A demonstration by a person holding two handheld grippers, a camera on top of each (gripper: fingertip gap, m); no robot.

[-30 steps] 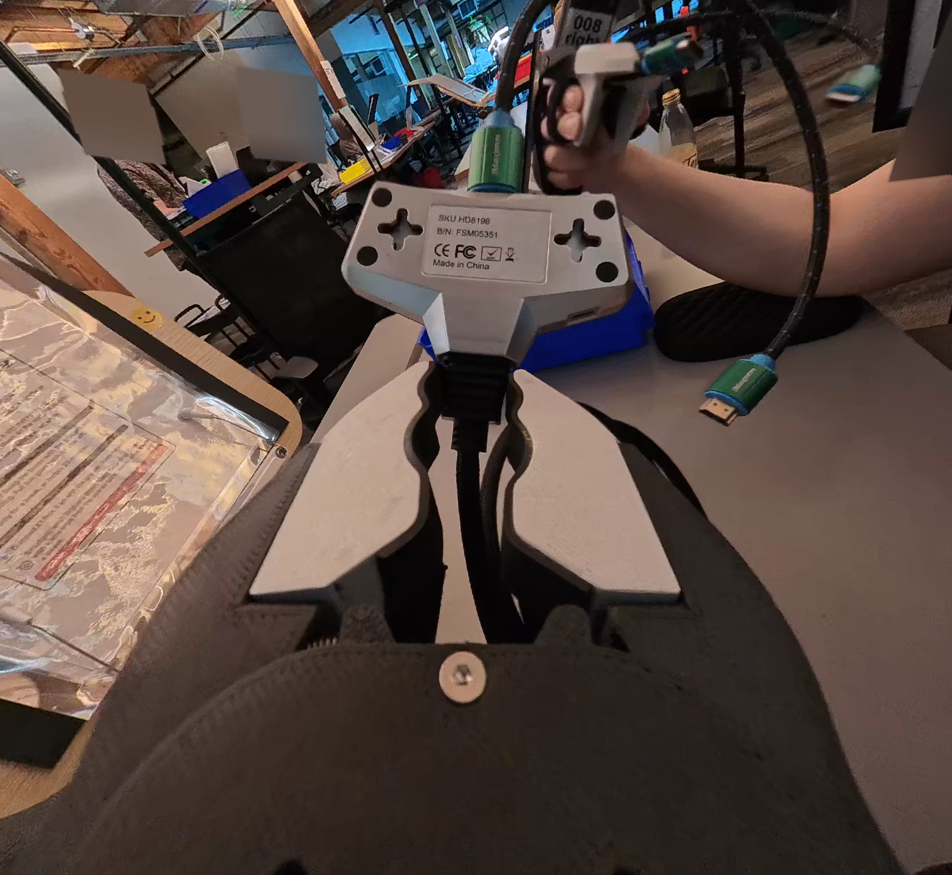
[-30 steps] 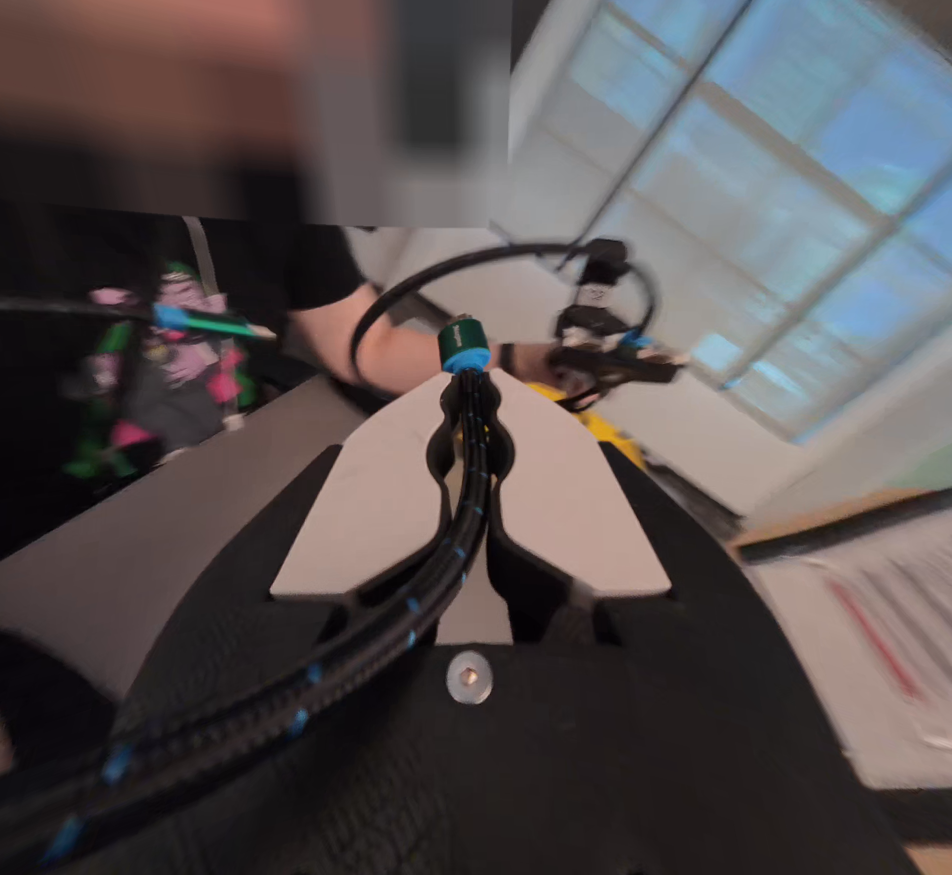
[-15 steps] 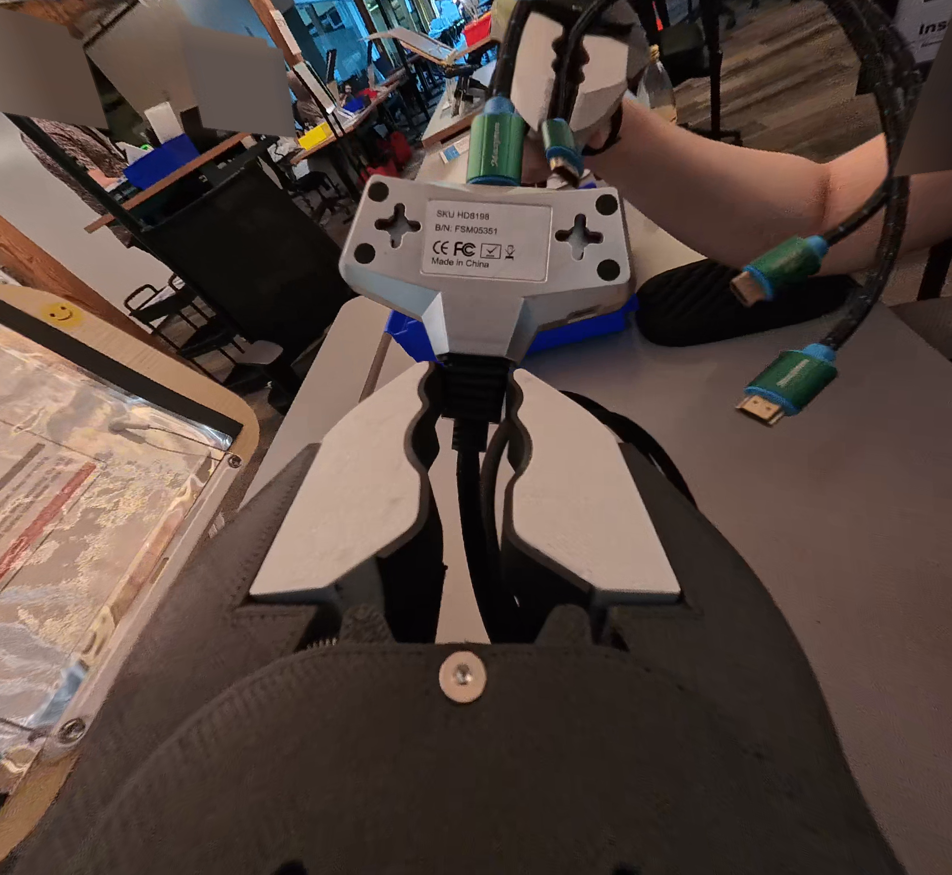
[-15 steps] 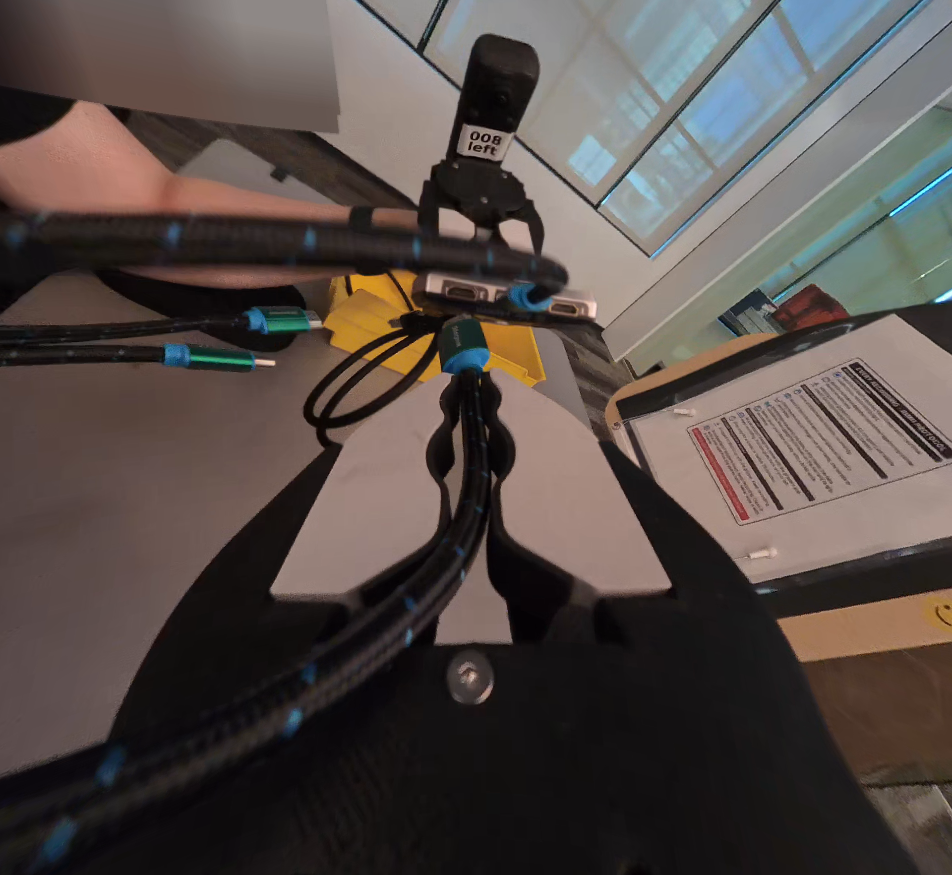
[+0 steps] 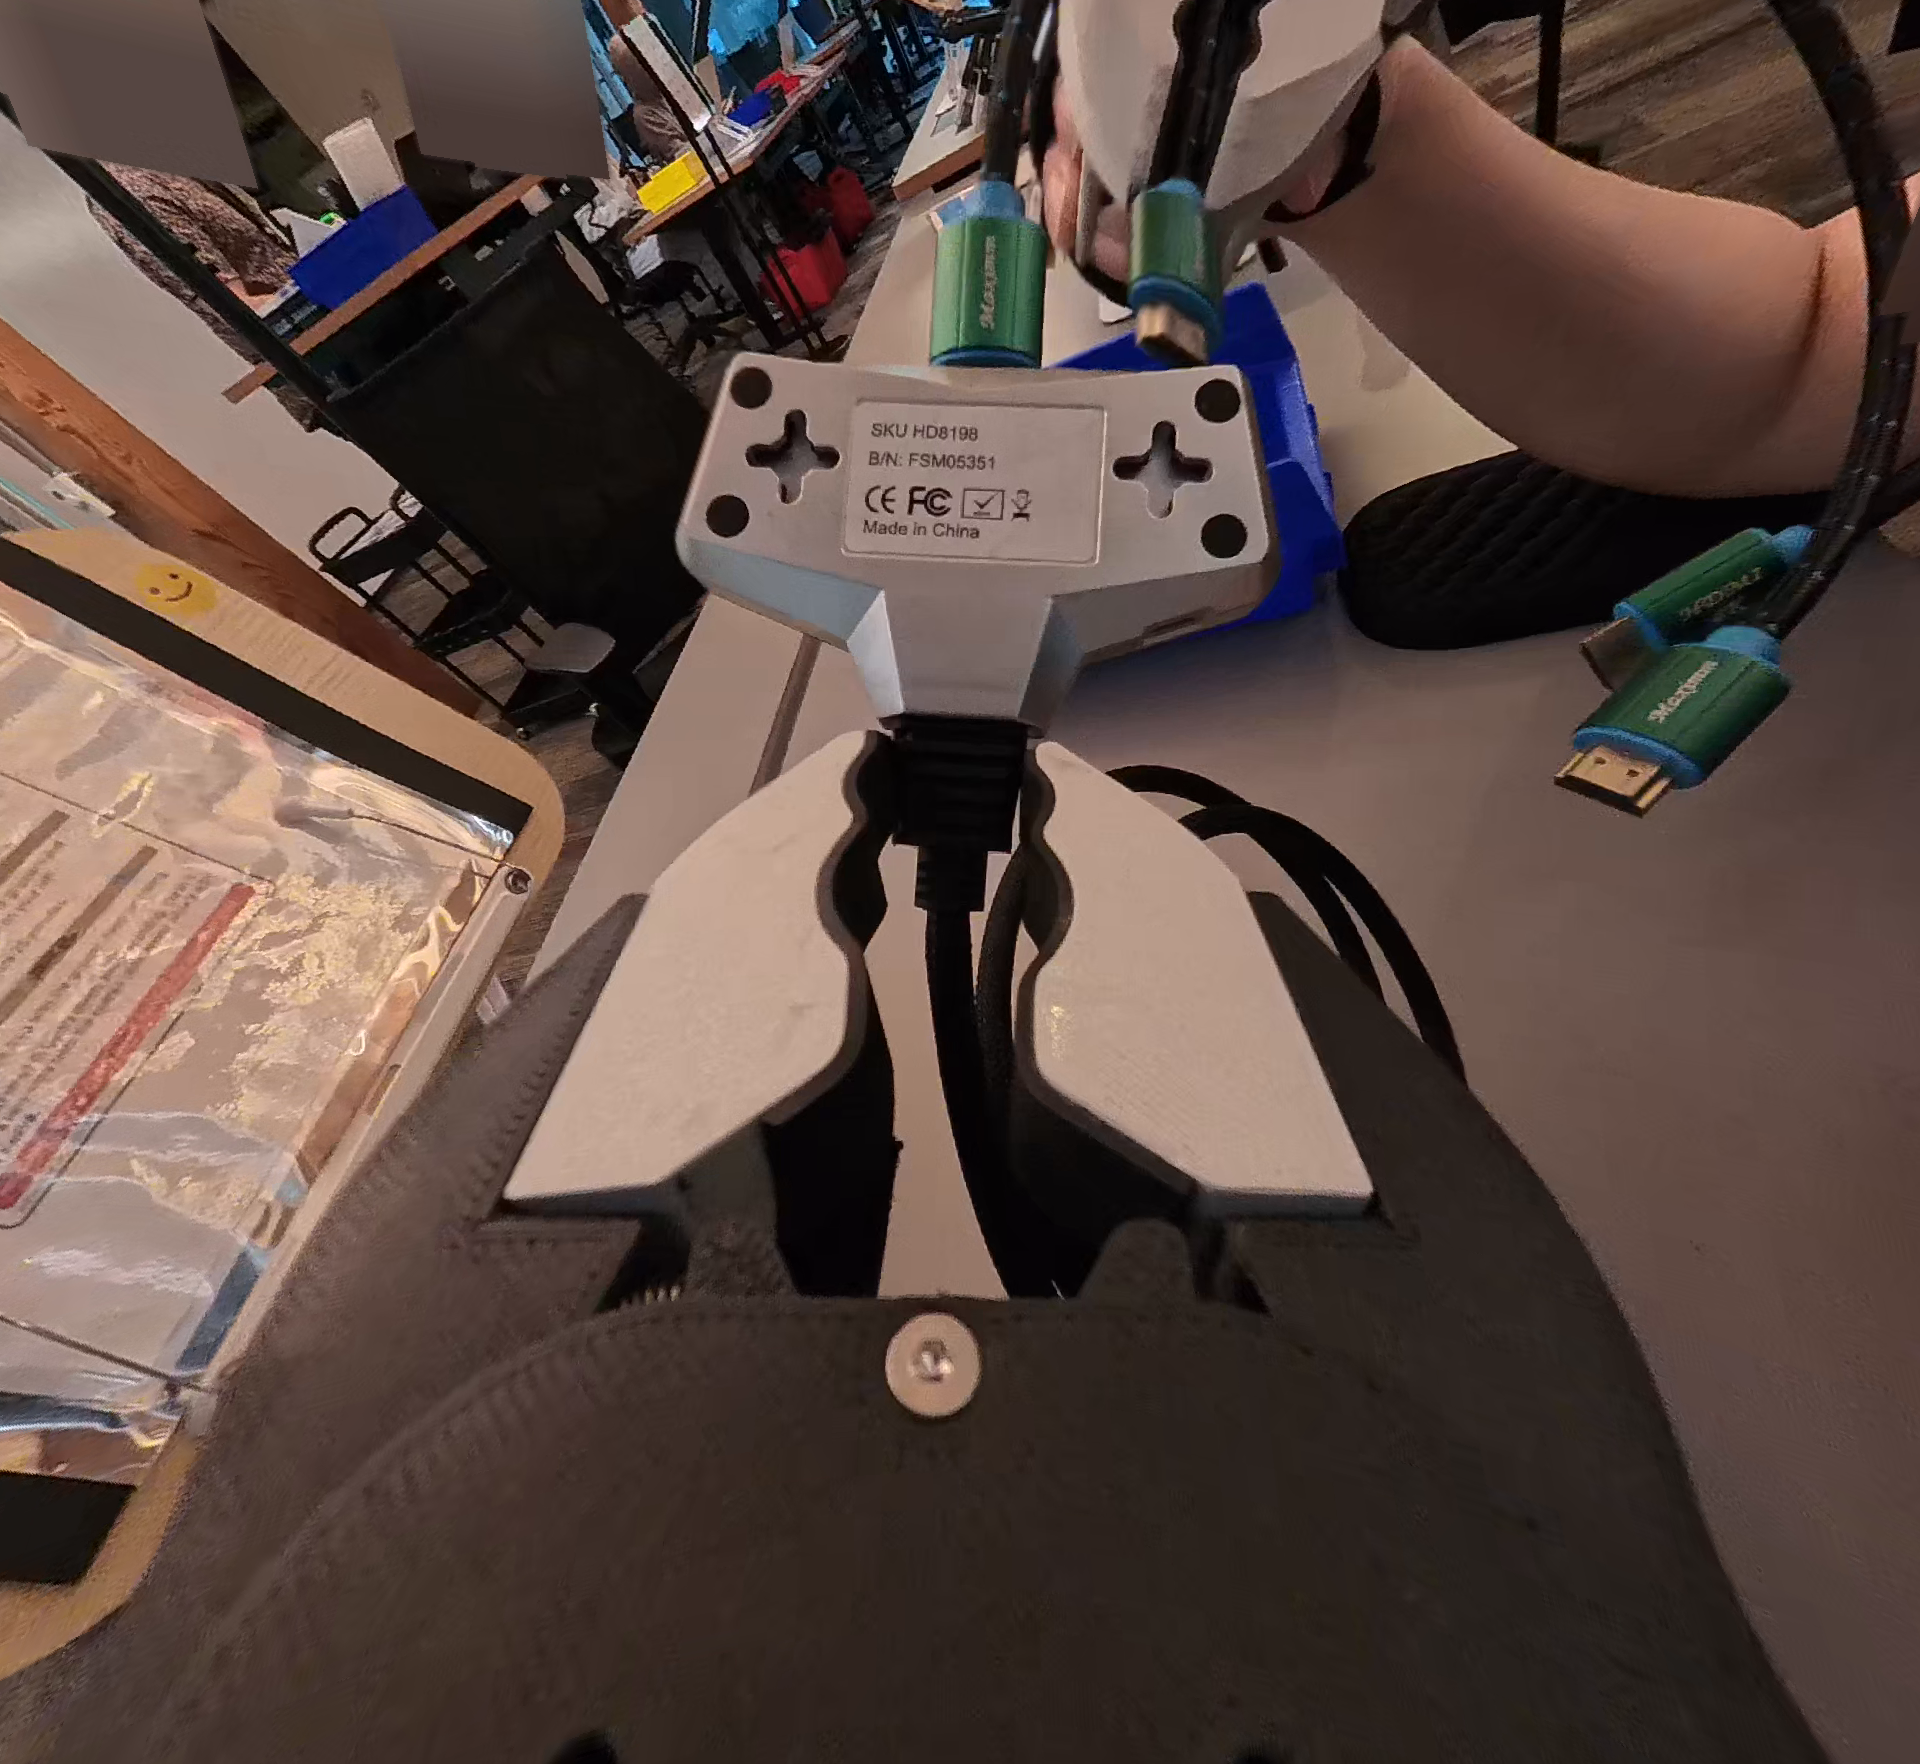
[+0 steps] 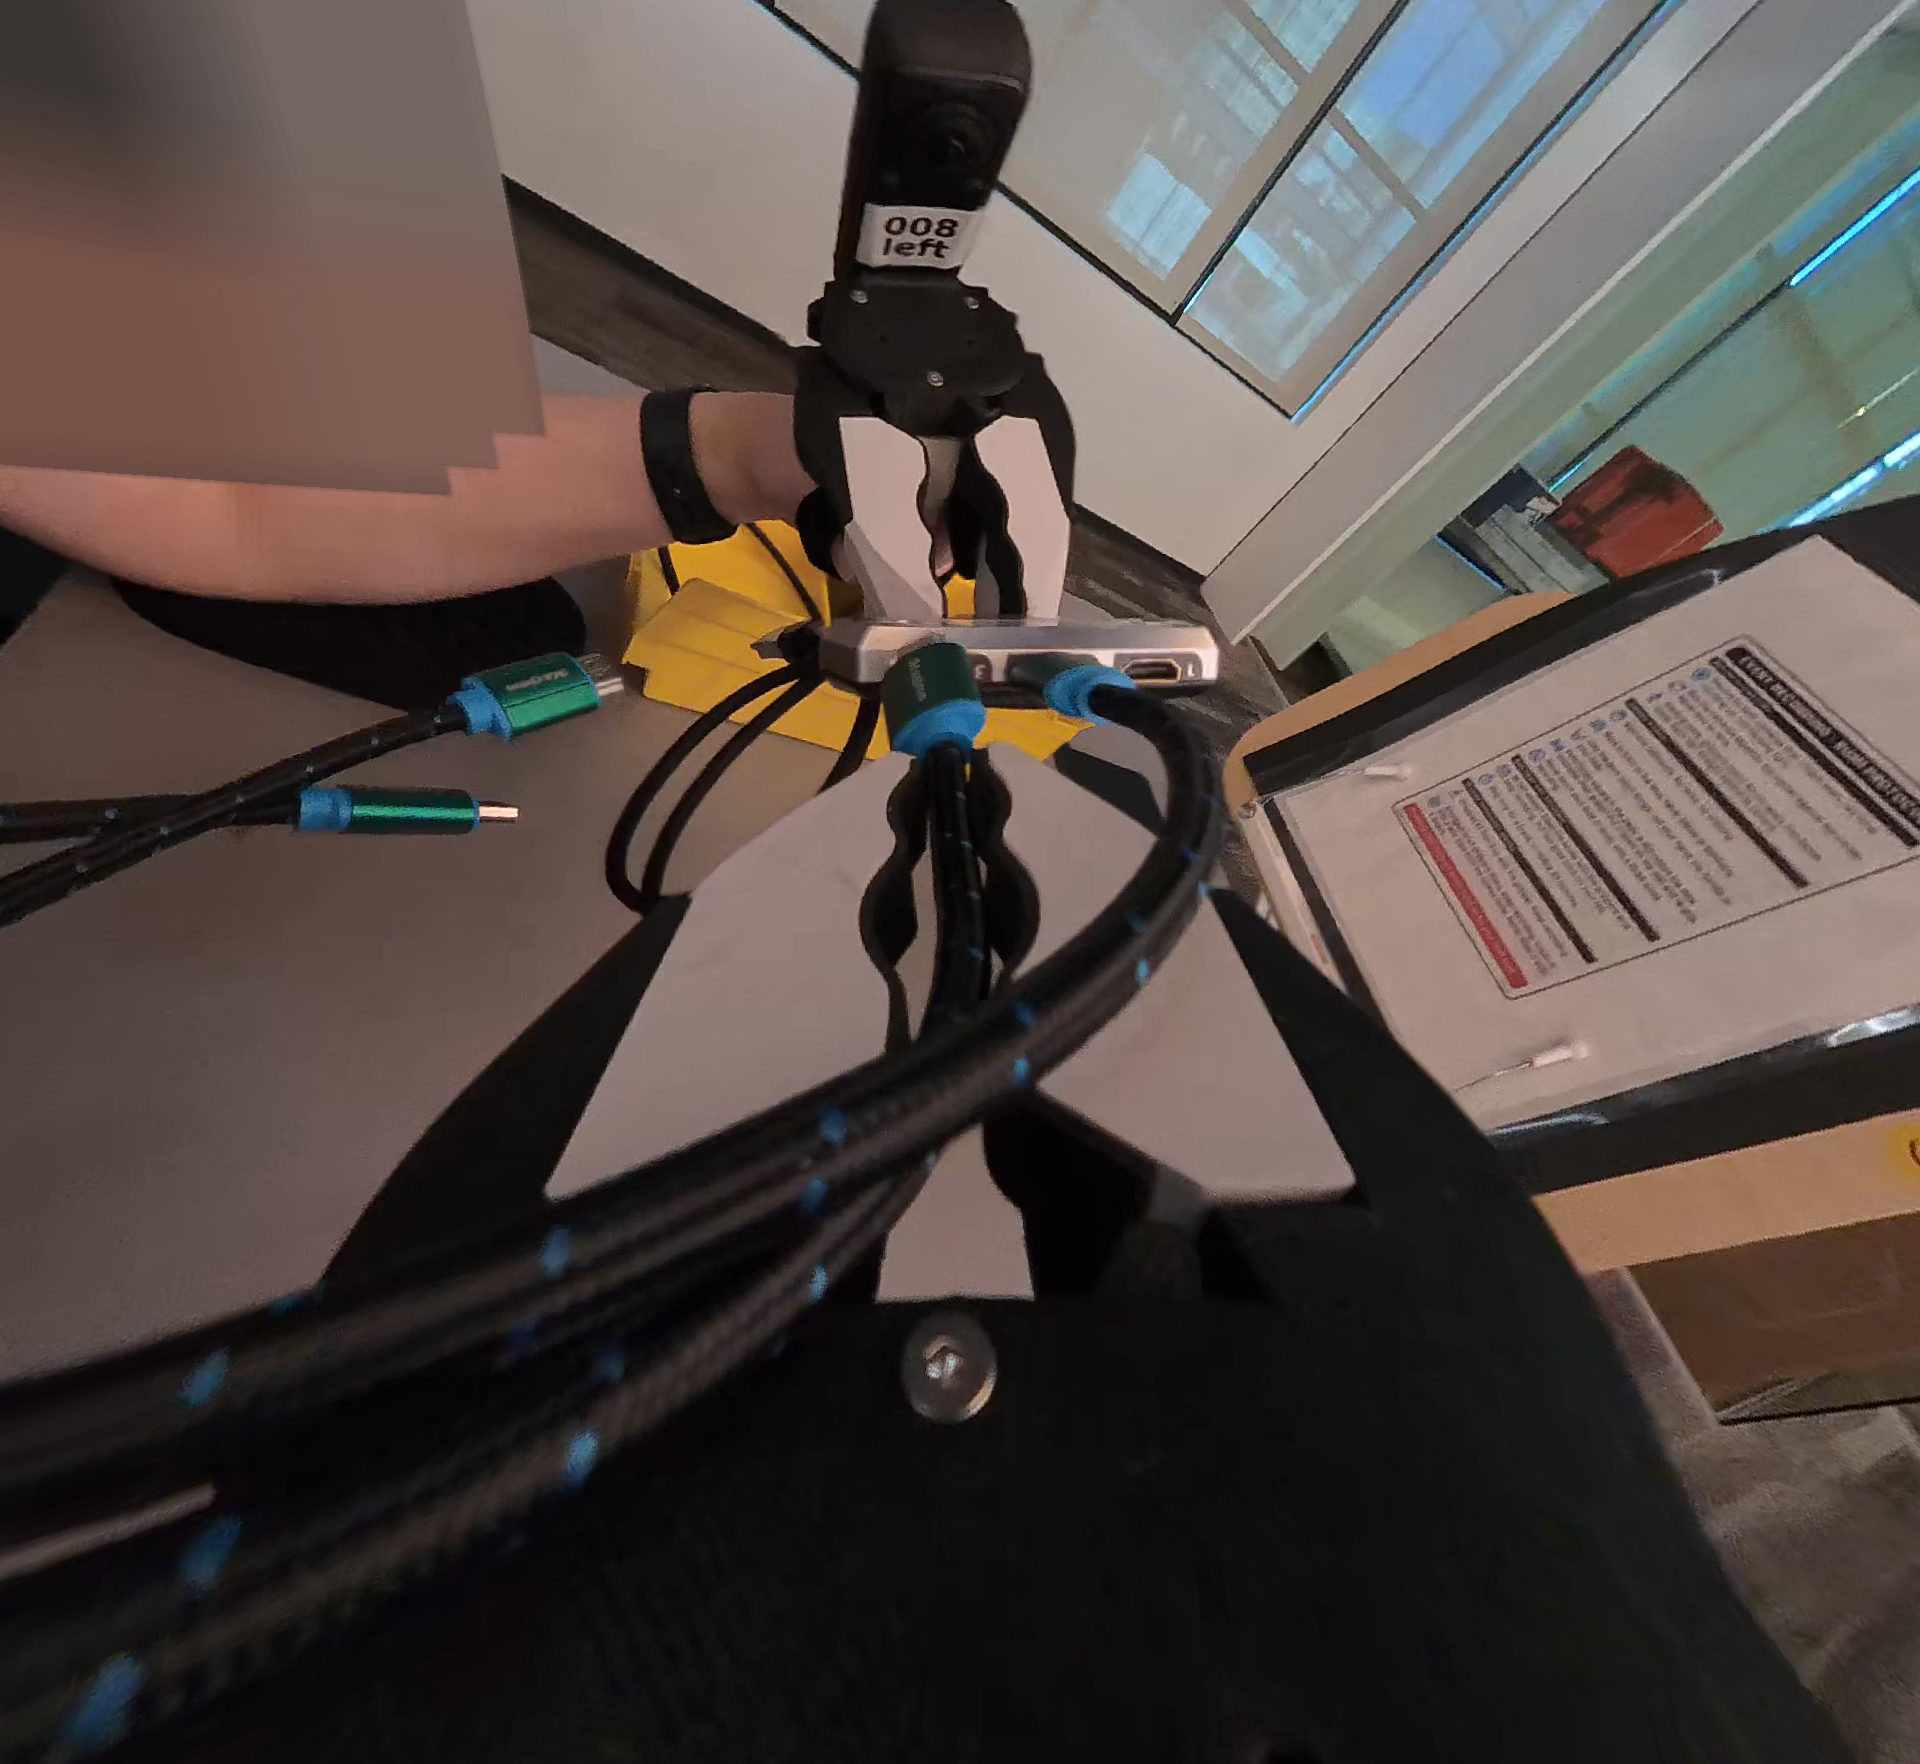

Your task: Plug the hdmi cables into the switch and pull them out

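Observation:
My left gripper is shut on the ribbed black cable root of the silver switch and holds it above the table, underside up. One green HDMI plug sits in a port on its far side. My right gripper is shut on a braided black cable just behind a second green plug. That plug hangs with its gold tip bare, right at the switch's port face. The right gripper and left gripper face each other.
Two loose green plugs dangle at the right and show above the grey table in the right wrist view. A blue bin, a black pad, a yellow bin and a laminated sheet lie around.
My right gripper has swung in with its plug from well away to right at the switch's ports. The left gripper has kept hold of the switch, tilting slightly.

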